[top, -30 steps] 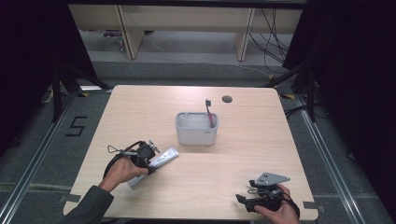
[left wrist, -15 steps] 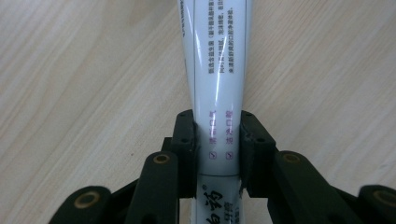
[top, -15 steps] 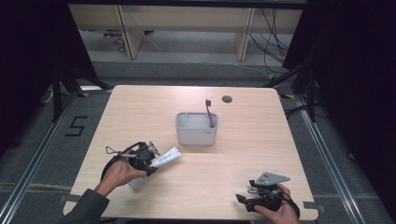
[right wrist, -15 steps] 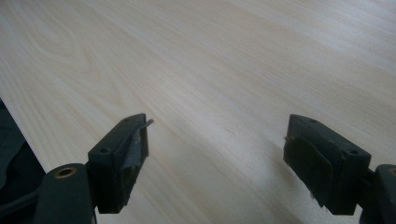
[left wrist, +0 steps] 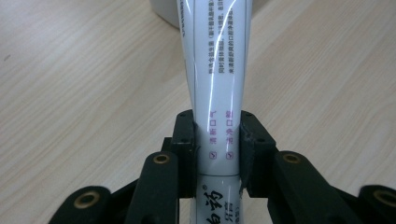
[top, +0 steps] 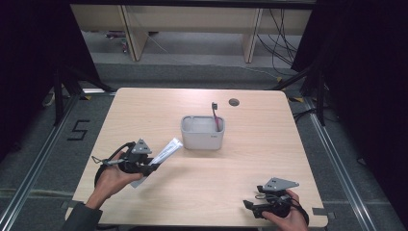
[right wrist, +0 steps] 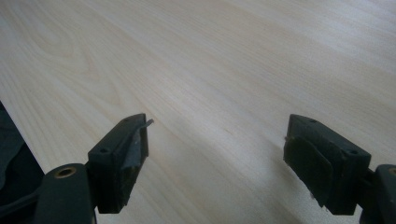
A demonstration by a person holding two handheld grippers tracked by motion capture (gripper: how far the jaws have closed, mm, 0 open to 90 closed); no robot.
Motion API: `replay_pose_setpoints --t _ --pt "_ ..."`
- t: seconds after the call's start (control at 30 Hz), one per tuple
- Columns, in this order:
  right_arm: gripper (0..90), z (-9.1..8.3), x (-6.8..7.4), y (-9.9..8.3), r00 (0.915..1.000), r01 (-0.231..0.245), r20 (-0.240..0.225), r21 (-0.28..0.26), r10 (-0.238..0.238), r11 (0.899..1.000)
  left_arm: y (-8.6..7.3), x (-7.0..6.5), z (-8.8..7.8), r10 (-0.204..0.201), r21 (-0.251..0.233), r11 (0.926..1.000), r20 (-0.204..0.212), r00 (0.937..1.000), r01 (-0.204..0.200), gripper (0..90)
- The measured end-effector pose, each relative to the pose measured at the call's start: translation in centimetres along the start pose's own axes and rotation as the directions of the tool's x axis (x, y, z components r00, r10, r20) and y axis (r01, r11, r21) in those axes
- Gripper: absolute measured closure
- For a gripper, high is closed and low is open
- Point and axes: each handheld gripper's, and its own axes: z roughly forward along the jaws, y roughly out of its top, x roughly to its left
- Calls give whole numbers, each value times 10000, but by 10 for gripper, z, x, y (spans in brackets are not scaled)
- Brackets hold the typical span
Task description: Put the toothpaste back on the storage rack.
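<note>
Lift: the left hand-held gripper (top: 150,162) — jaws clenched on a white printed plastic tube (left wrist: 215,79) — has risen off the table (top: 250,159) since a second ago.
Heading: tube tip points toward two o'clock at the grey rectangular plastic bin (top: 202,133) — likely the drop.
Right hand-held gripper (right wrist: 215,154): released, idle at five o'clock.

The white tube (left wrist: 215,70) looks like glossy, smooth plastic — the table (top: 250,168) is pale matt wood-grain, the grey bin (top: 202,137) matt plastic.

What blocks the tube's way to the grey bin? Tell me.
Nothing visible: bare table lies between the toothpaste tube in the left gripper and the grey bin. A toothbrush leans inside, at its right.
</note>
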Motion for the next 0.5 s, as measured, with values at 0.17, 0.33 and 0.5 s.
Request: replay_pose_setpoints --t 0.17,0.33,0.5 --pt "228 0 0 0 10000 -9 20 -36 9 10000 4 2 -8 -232 -718 9972 -108 9997 223 708" --pt "228 0 0 0 10000 -11 23 -38 11 10000 10 4 -10 -488 -1315 9902 -111 9987 469 707" --pt "228 0 0 0 10000 -3 26 -39 3 10000 15 5 -10 -780 -1790 9810 -116 9969 746 707"
